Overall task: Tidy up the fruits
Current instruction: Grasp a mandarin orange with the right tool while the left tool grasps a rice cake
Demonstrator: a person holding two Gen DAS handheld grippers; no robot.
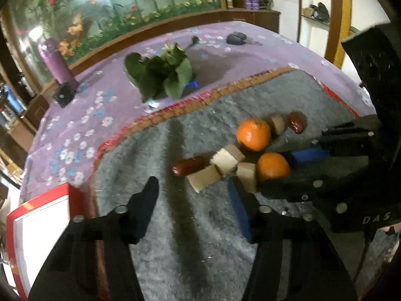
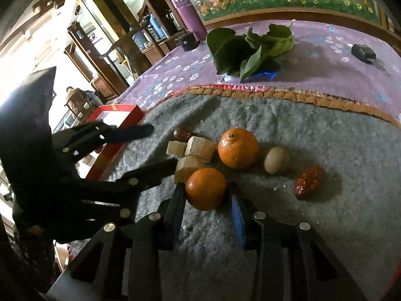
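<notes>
Grey mat [image 2: 325, 135]: red date [image 2: 309, 182] lying diagonally

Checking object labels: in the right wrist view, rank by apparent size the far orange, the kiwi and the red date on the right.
1. Far orange, clearly largest.
2 and 3. Kiwi and red date look about alike; the date lies nearer the camera, so I leave them unranked.

It looks like a home living room w/ a counter under a purple flowered cloth [image 1: 75, 135] and a grey felt mat [image 2: 313, 135]. Behind stands a big framed flower picture [image 1: 112, 12] in a wood frame, also dark wood cabinets w/ glass doors [image 2: 105, 32]. A purple flask [image 2: 188, 15], leafy greens [image 2: 245, 50] etc. lie about.
</notes>
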